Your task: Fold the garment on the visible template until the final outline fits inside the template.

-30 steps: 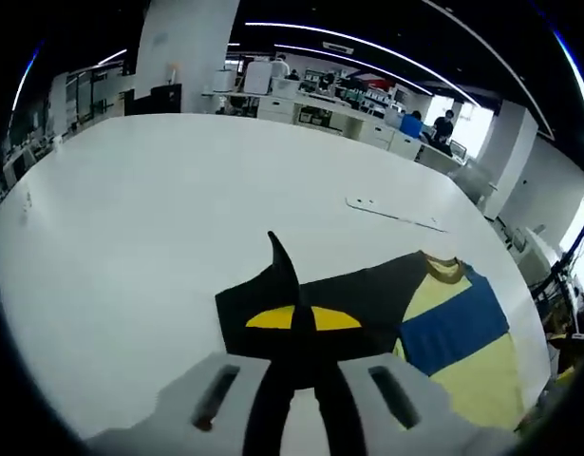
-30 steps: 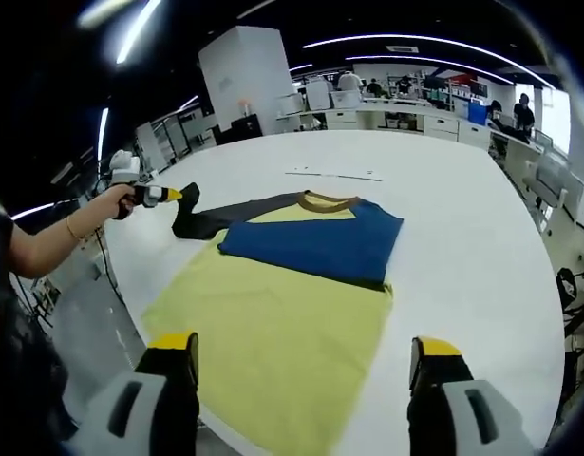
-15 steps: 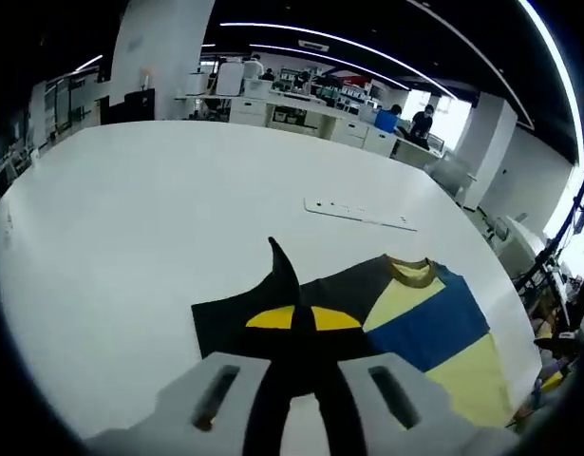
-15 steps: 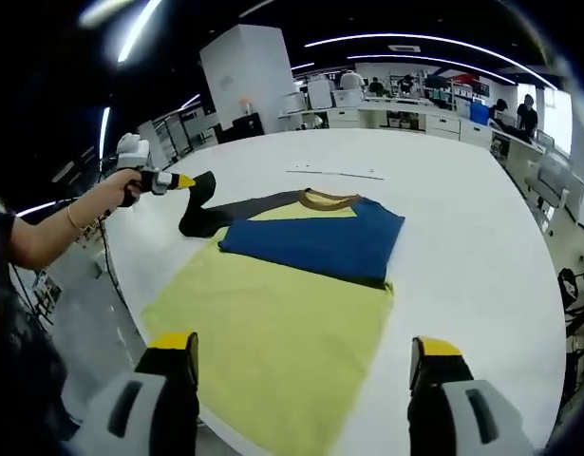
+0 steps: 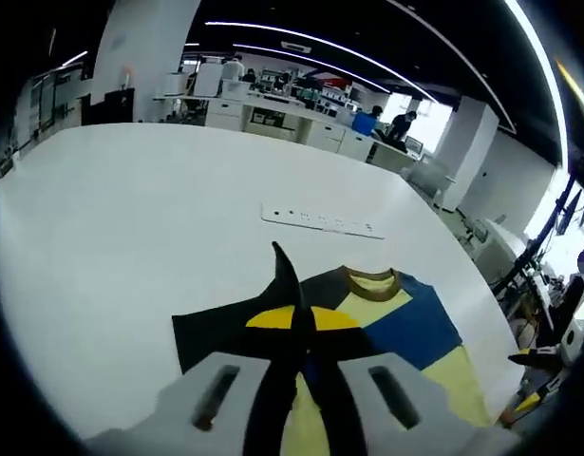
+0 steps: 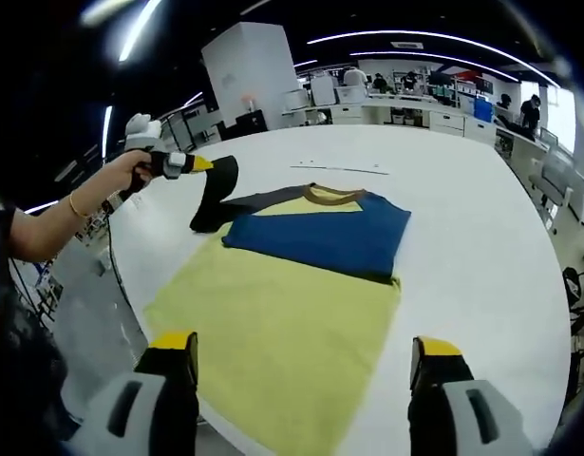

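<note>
A wide white table (image 6: 481, 237) carries the garment (image 6: 292, 313), a yellow shirt with a blue chest band, dark sleeves and a brown collar (image 6: 331, 196), lying flat with its hem toward the table's near edge in the right gripper view. No template outline can be made out around the garment on the table, so how well the shape fits cannot be judged. Beyond the collar lies a thin white strip (image 5: 315, 220) with small dark dots. On the person's left side of the garment, the dark sleeve (image 6: 216, 195) is raised off the table and drawn toward the body of the shirt; the left gripper (image 6: 198, 163), held in a gloved hand (image 6: 140, 138), has its yellow-tipped jaws clamped on the sleeve end, and in the left gripper view dark cloth runs up between them. The right gripper (image 6: 301, 366) hovers over the hem with its jaws wide apart, gripping nothing. The fold looks barely begun: one sleeve is partway over, while the body and lower half lie spread out, so most folds remain.
</note>
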Demonstrator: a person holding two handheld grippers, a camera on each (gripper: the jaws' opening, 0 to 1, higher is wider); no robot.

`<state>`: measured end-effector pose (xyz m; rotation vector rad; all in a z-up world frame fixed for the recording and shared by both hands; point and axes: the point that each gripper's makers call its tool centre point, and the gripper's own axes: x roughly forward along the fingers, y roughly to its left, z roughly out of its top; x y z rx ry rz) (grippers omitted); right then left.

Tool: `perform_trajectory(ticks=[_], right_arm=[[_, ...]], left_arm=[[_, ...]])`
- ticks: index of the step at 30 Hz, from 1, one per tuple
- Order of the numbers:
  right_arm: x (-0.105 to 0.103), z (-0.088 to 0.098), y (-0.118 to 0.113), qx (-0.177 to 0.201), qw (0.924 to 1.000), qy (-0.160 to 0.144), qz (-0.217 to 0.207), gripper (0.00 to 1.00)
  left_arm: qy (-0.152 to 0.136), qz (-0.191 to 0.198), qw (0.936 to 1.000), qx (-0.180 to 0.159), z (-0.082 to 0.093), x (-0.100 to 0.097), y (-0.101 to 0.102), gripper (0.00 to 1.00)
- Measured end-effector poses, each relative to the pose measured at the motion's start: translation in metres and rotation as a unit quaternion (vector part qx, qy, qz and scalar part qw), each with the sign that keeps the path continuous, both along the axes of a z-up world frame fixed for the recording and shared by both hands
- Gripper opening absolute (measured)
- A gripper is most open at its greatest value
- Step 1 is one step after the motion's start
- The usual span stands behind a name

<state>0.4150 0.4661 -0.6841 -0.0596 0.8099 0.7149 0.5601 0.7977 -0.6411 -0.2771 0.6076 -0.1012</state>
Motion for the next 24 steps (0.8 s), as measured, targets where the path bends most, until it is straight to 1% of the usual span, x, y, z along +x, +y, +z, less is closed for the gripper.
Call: perform_trajectory(ticks=[6, 11, 15, 19, 22, 24], right_arm=[[-0.001, -0.002, -0.001, -0.005, 1.0, 0.001, 0.006, 0.94], [-0.002, -0.003, -0.002, -0.004, 1.0, 0.003, 0.006, 0.94], [-0.004, -0.003, -0.003, -0.004, 1.0, 0.004, 0.006, 0.94], [-0.006, -0.006, -0.005, -0.004, 0.9999, 0.009, 0.003, 0.94], [-0.007, -0.007, -0.006, -0.003, 0.9999, 0.011, 0.003, 0.94], [-0.007, -0.007, -0.006, -0.002, 0.9999, 0.011, 0.002, 0.94]], left_arm=[[-0.003, -0.017, 0.9998, -0.001, 0.003, 0.004, -0.018, 0.01], [-0.01, -0.032, 0.9994, -0.006, 0.009, 0.01, -0.035, 0.01], [-0.015, -0.046, 0.9988, -0.005, 0.012, 0.015, -0.051, 0.01], [-0.017, -0.063, 0.9978, -0.009, 0.013, 0.019, -0.072, 0.01], [-0.018, -0.08, 0.9966, -0.006, 0.012, 0.021, -0.088, 0.01], [-0.019, -0.086, 0.9961, -0.007, 0.012, 0.022, -0.093, 0.01]])
